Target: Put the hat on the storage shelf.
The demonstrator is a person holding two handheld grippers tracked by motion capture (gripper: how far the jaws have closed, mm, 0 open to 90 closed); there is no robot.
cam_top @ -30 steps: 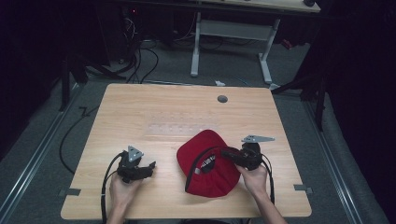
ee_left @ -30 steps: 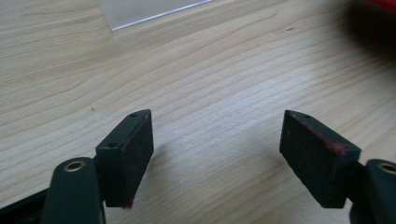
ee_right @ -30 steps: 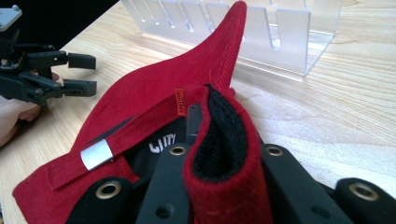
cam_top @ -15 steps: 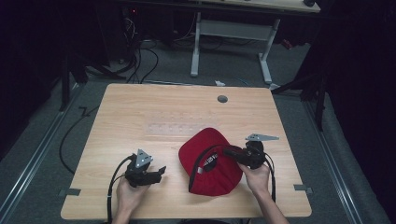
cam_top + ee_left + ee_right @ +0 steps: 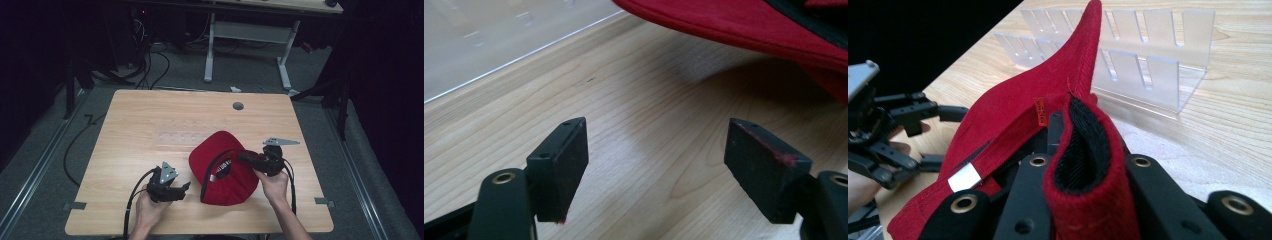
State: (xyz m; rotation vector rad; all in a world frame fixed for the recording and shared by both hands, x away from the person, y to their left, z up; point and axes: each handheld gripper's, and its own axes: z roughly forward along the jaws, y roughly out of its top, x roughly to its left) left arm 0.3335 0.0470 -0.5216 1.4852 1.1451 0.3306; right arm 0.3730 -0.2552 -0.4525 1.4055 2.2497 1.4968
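The right gripper (image 5: 243, 158) was clamped tight on the rim of the red cap (image 5: 220, 155), its jaws pinching a fold of red cloth lined with a black sweatband. The cap lay upside down on the near right part of the wooden table (image 5: 150, 125), its hollow turned up, a small white label and an orange tag sewn inside. The left gripper (image 5: 186, 186) sat just left of the cap, jaws spread wide and empty. A clear plastic rack (image 5: 1148, 55) stood beyond the cap.
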